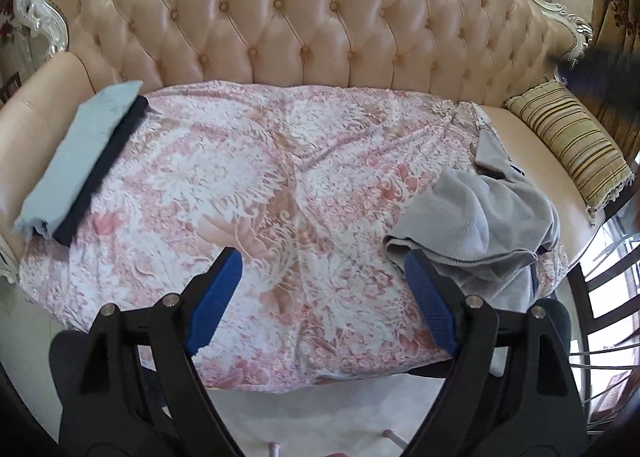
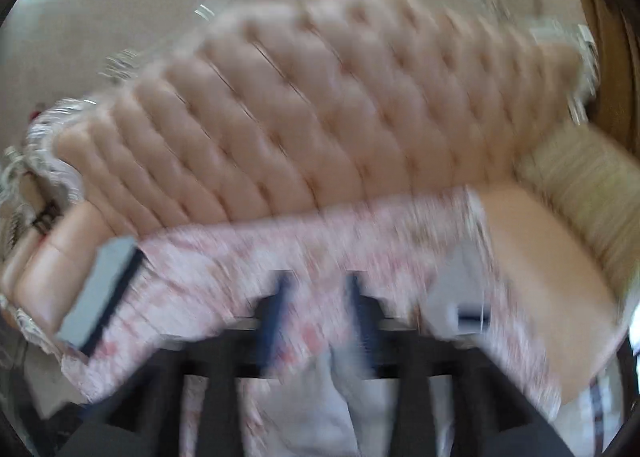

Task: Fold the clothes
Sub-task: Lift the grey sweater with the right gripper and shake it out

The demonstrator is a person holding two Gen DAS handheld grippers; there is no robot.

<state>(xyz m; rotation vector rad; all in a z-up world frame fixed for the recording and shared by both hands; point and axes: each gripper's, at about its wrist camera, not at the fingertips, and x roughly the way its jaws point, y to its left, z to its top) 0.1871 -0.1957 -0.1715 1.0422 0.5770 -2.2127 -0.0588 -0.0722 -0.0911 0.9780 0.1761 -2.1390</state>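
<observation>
One crumpled grey garment [image 1: 480,217] and one folded blue stack [image 1: 76,165] lie on a floral sheet [image 1: 280,177]. The left gripper [image 1: 320,297] gapes wide, empty. The right gripper [image 2: 320,317] is blurred, its fingers parted; whether it holds anything, I cannot tell.

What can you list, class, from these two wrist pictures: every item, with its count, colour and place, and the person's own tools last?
Tufted leather sofa: one, cream-peach with a silver-white carved frame, fills the background.
Floral bedspread-like cloth: one, pink and white, spread over the sofa seat.
Folded light-blue garment: one, pale blue, on the seat's left end.
Folded navy garment: one, dark navy, beside or under the blue one's right edge.
Crumpled grey garment: one, grey, unfolded on the seat's right side.
Striped cushion: one, gold-olive stripes, on the sofa's right end.
Left claw: one, black with blue pads, open above the cloth.
Right claw: one, dark with blue pads, blurred; its state is unclear.
</observation>
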